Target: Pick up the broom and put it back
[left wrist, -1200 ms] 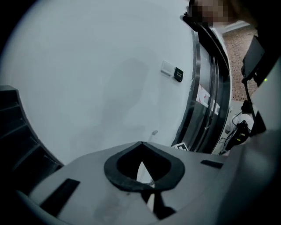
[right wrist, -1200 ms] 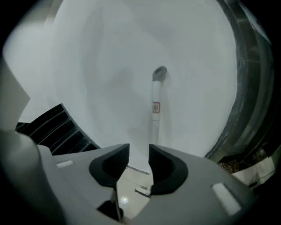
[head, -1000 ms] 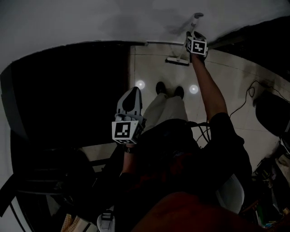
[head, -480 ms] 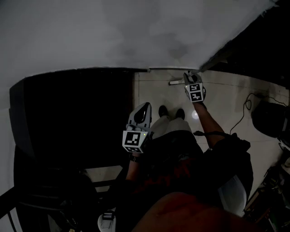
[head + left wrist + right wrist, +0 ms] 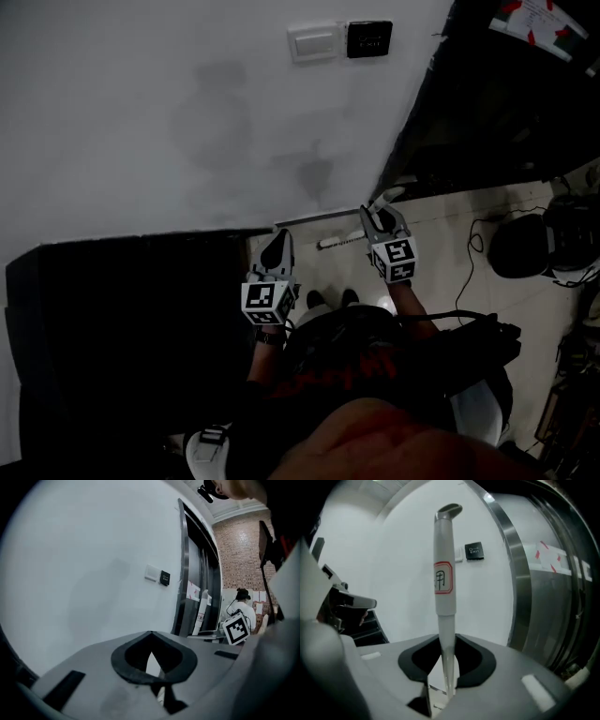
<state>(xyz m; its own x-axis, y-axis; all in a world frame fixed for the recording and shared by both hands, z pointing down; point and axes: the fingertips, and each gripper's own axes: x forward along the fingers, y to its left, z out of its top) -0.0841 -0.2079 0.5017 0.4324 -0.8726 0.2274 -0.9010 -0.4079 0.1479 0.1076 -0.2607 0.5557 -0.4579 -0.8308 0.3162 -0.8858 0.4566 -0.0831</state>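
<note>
— White plastic broom (image 5: 444, 573): stiff, light, slippery?
— Probably. Right claw (image 5: 445, 667) clamps its thin shaft, a sound hold, by the far wall (image 5: 393, 573); left claw (image 5: 152, 660) is closed, empty

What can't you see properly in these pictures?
- The broom below the right gripper: right gripper view, hidden by the gripper's body; head view, tiny and dim.
- Dark mass at left: head view, too dark to identify.
- Paper sign: head view, cut off by the top edge.
</note>
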